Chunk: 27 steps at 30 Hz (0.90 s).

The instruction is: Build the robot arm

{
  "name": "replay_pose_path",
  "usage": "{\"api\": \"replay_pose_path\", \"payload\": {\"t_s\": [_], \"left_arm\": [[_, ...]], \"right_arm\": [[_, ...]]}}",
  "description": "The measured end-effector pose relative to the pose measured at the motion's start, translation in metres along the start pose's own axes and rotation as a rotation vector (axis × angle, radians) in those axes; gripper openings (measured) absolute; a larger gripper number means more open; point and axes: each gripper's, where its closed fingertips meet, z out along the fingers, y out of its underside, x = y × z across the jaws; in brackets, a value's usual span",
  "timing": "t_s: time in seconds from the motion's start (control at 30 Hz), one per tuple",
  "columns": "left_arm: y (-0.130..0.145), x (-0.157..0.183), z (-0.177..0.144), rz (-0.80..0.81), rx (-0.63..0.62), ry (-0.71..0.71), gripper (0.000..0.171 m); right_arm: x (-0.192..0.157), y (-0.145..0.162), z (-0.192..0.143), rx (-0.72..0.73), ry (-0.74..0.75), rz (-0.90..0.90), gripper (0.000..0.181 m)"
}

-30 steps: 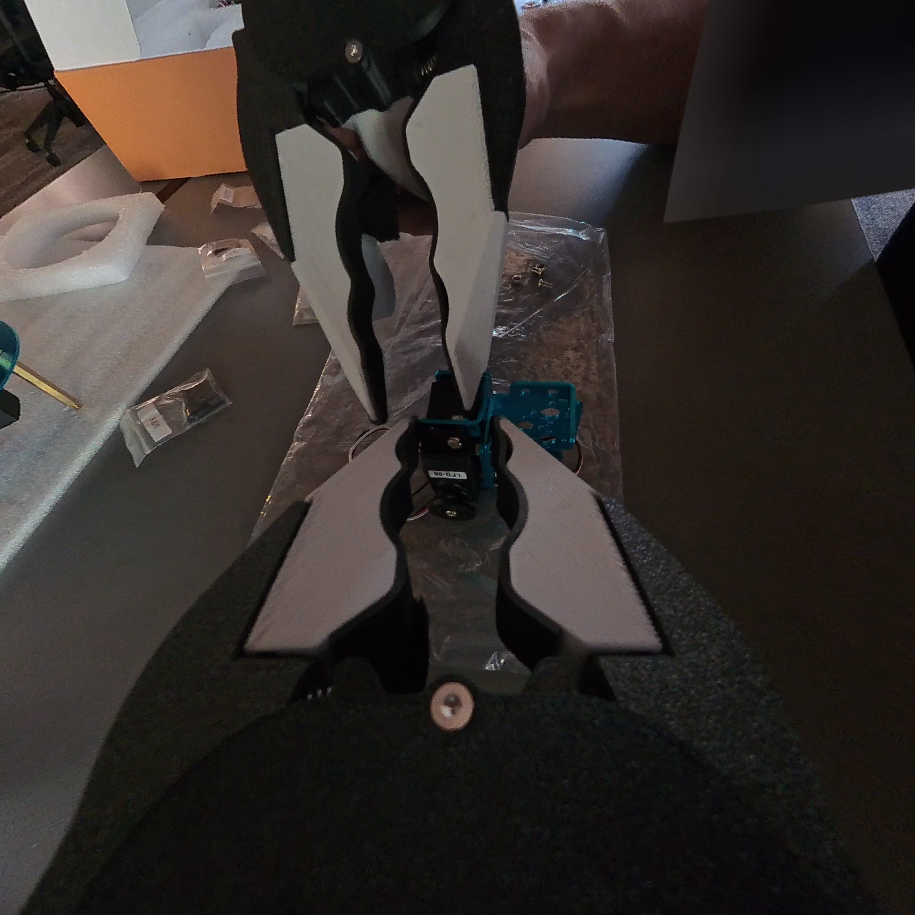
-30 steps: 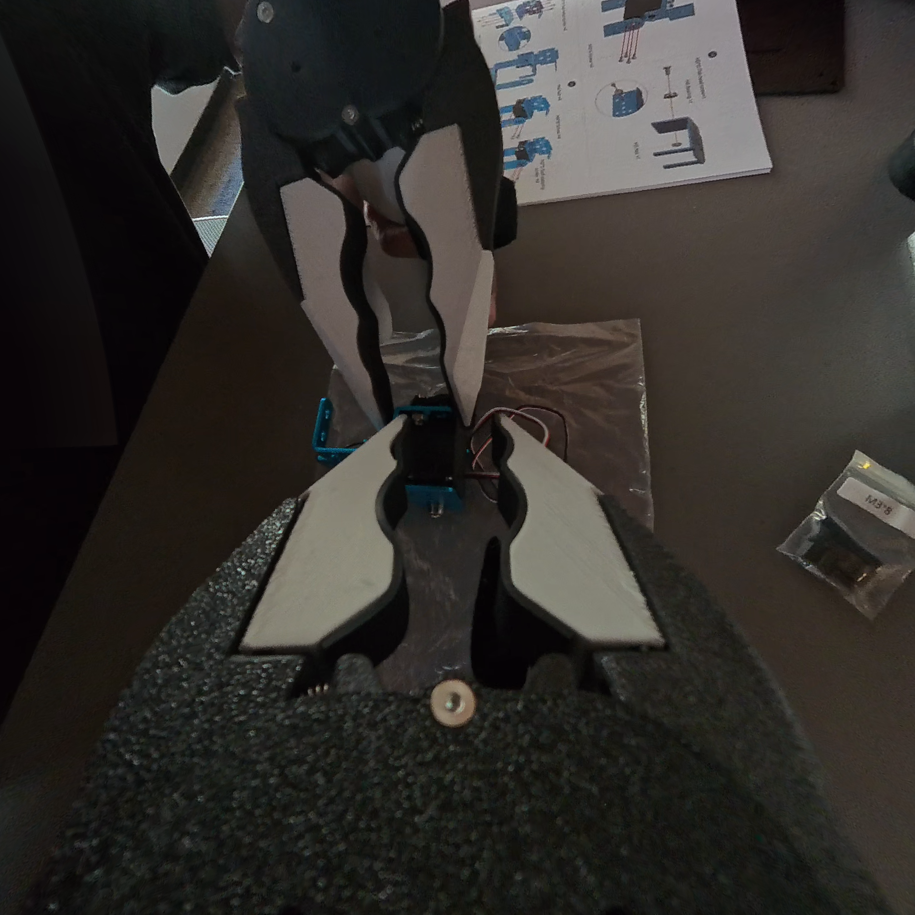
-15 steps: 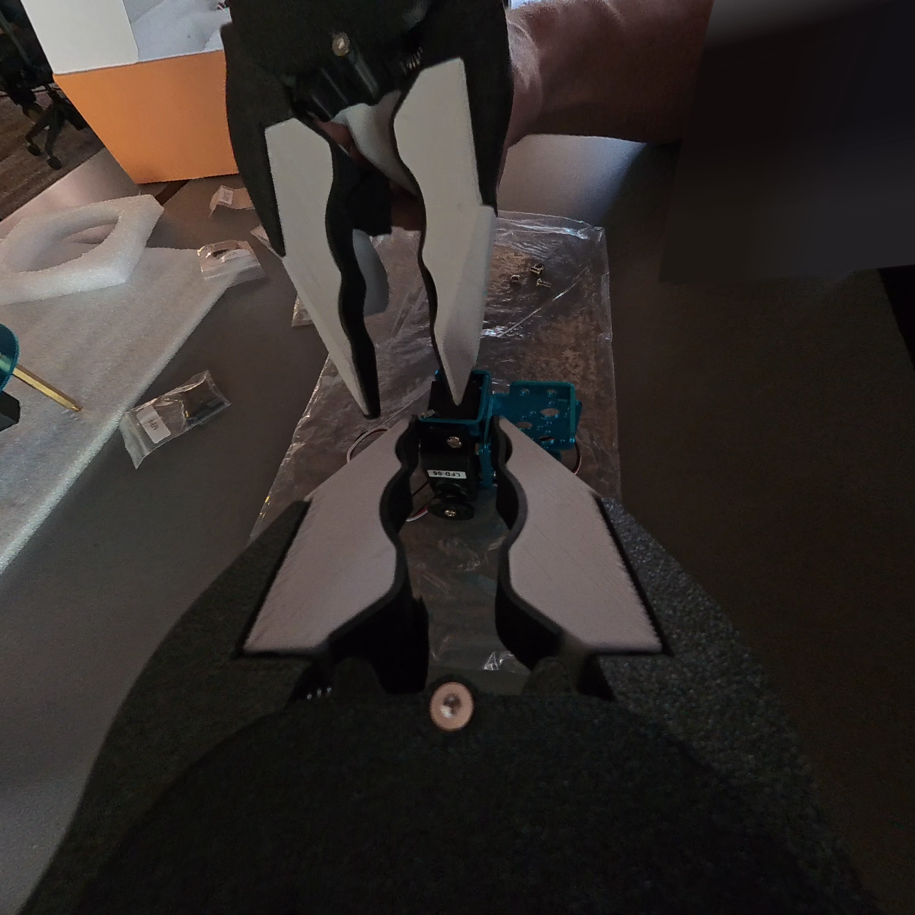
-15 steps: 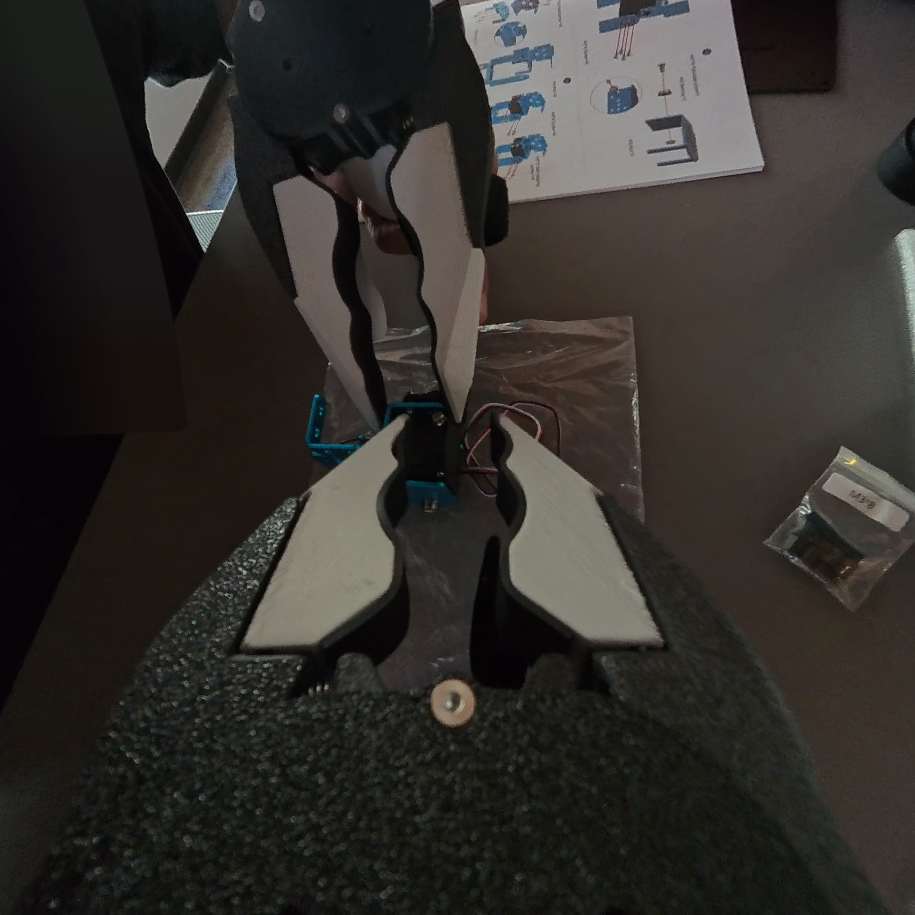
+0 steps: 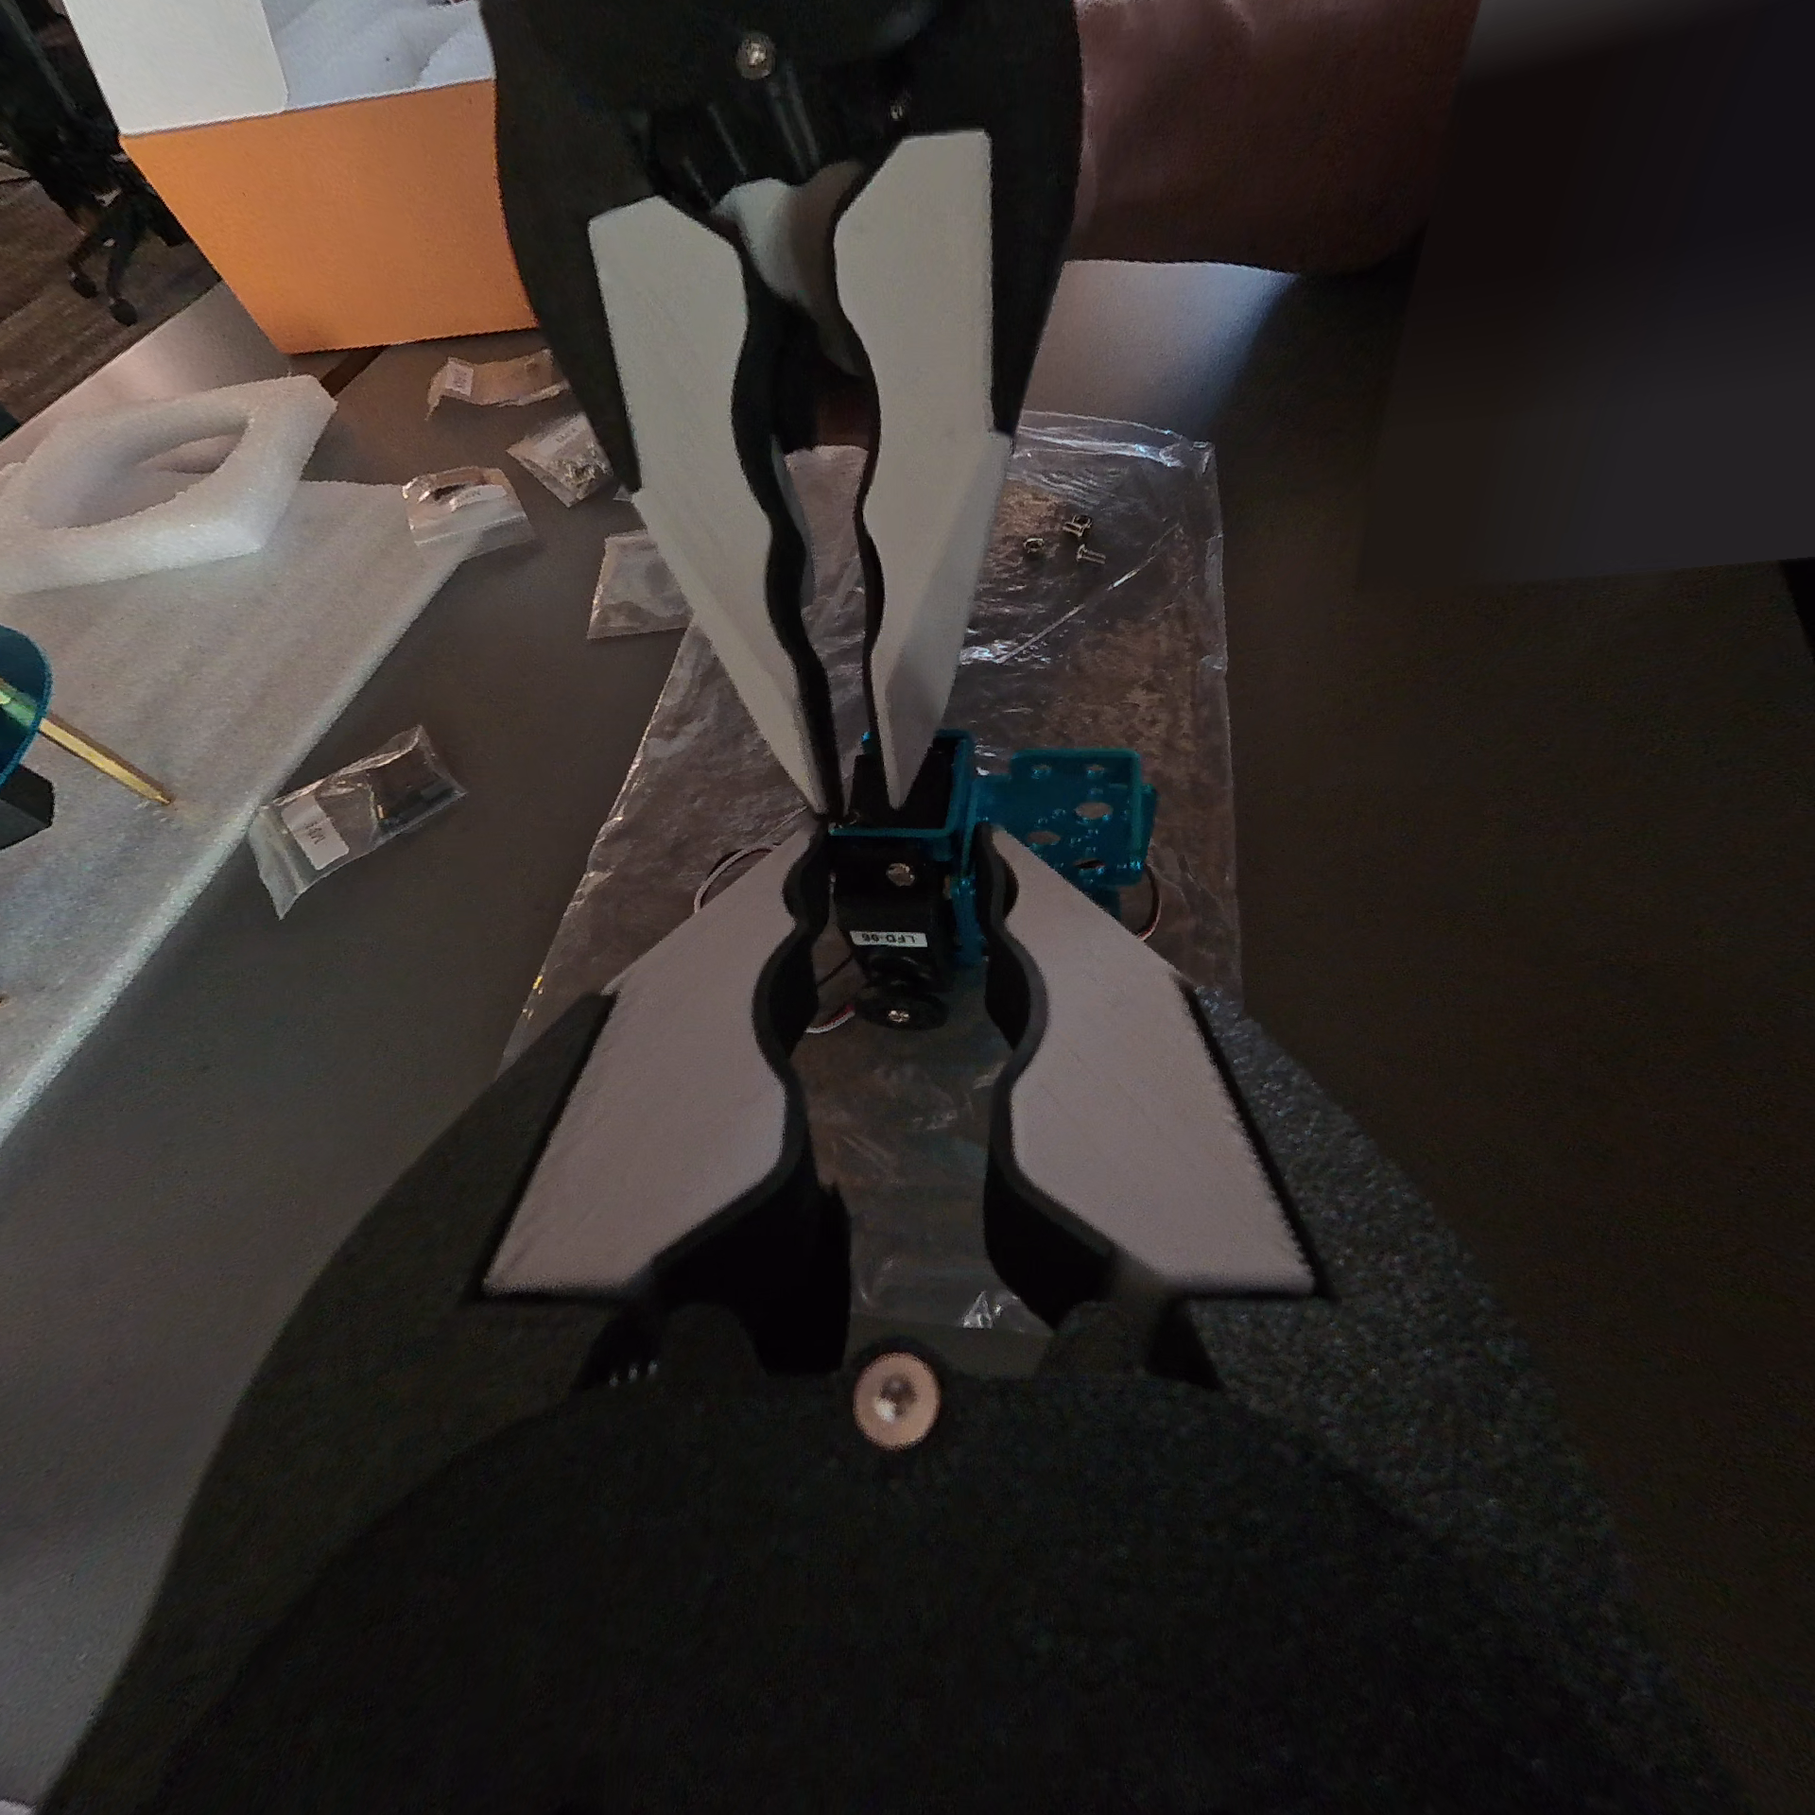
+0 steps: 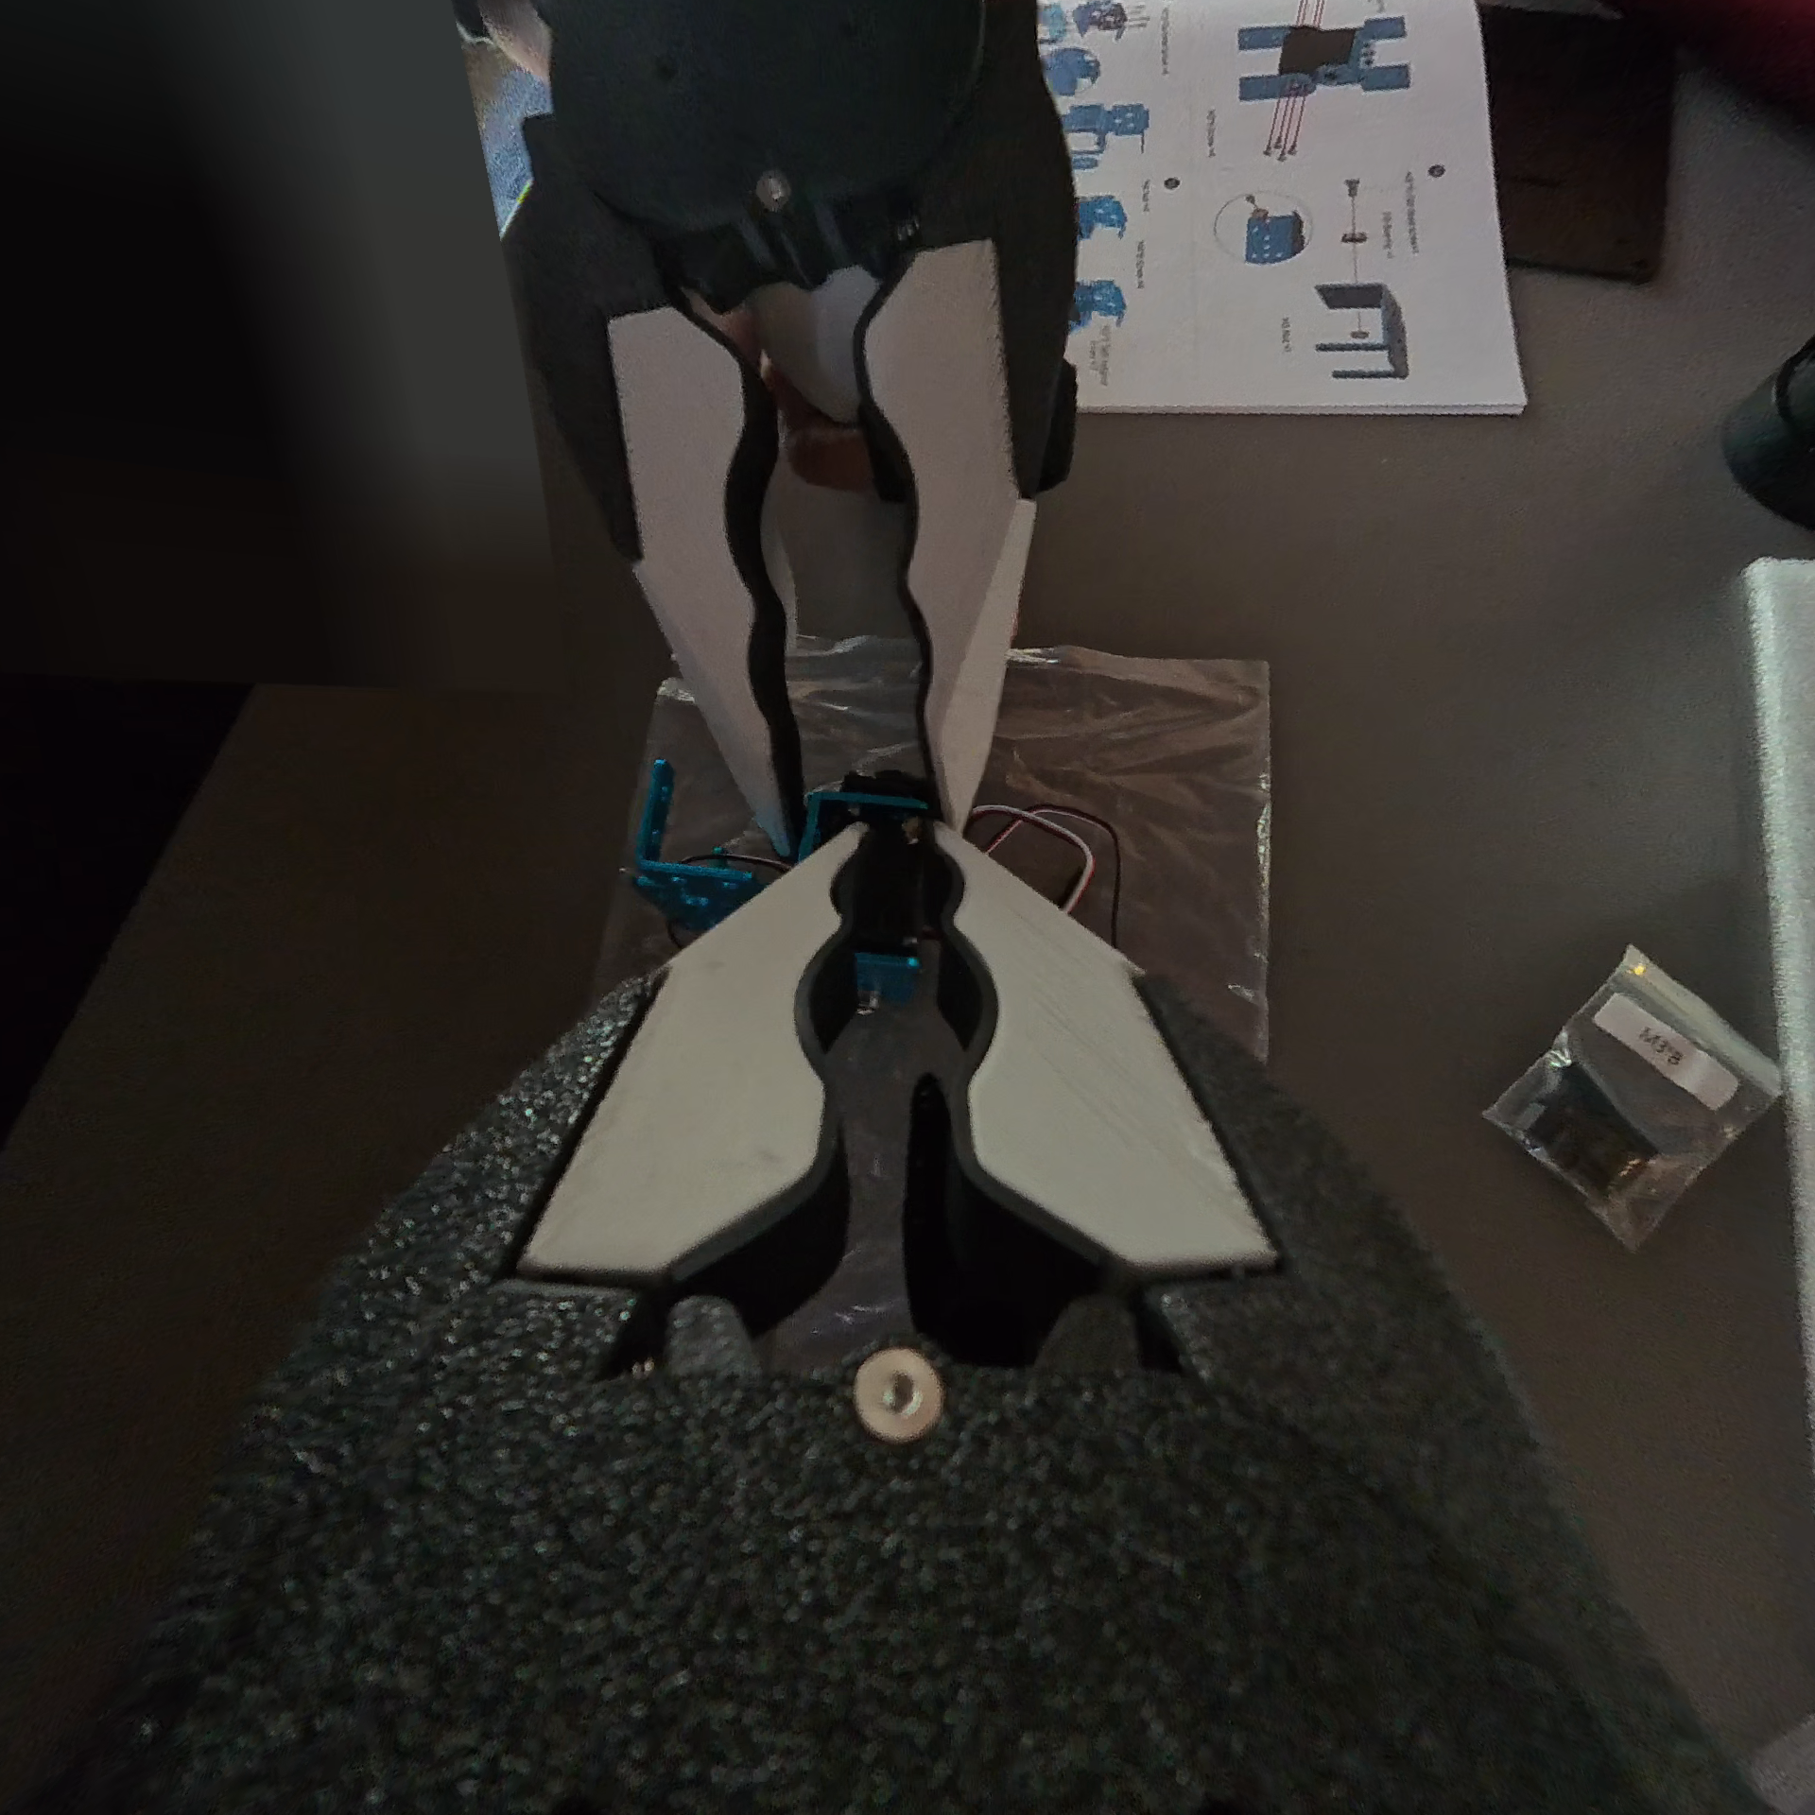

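1. Your left gripper (image 5: 899,845) and right gripper (image 6: 889,835) met nose to nose over a black servo (image 5: 889,923) seated in a blue metal bracket (image 5: 1066,815), which stood on a clear plastic sheet (image 5: 1129,629) on the dark worktop (image 5: 1473,884).
2. The left jaws stood apart on either side of the servo; whether they touched it could not be told.
3. The right jaws were closed in on the servo's far end and clamped it.
4. Behind the servo, loose screws (image 5: 1066,540) lay on the sheet.
5. Left of the servo, small bagged parts (image 5: 358,815) lay on the worktop, with a white foam frame (image 5: 147,491) and an orange box (image 5: 344,216) farther off.
6. In the right wrist view, the servo's wires (image 6: 1061,845) curled beside it, an instruction sheet (image 6: 1326,196) lay well beyond, and another parts bag (image 6: 1630,1090) sat to one side.
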Motion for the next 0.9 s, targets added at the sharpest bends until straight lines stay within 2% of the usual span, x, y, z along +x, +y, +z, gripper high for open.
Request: {"api": "replay_pose_path", "payload": {"t_s": [0.27,0.4,0.57,0.67,0.73,0.9], "left_arm": [[0.002,0.000,-0.001,0.026,-0.018,-0.018,0.030],[0.000,-0.006,-0.013,0.055,-0.019,-0.037,0.039],[-0.005,-0.011,-0.030,0.048,-0.008,0.008,0.018],[0.002,-0.005,-0.025,0.040,-0.041,0.036,0.019],[0.007,-0.005,-0.020,0.047,-0.054,0.034,0.026],[0.006,-0.009,-0.016,-0.030,-0.024,0.117,0.032]], "right_arm": [[-0.004,0.002,0.002,-0.005,-0.040,0.034,0.006],[-0.004,0.001,0.002,-0.003,-0.043,0.033,0.006],[-0.003,-0.002,0.001,0.015,-0.047,0.037,0.006],[-0.003,-0.001,0.003,0.014,-0.048,0.037,0.006],[-0.003,0.000,0.002,0.005,-0.047,0.033,0.006],[-0.001,-0.002,-0.001,0.006,-0.037,0.026,0.006]]}}
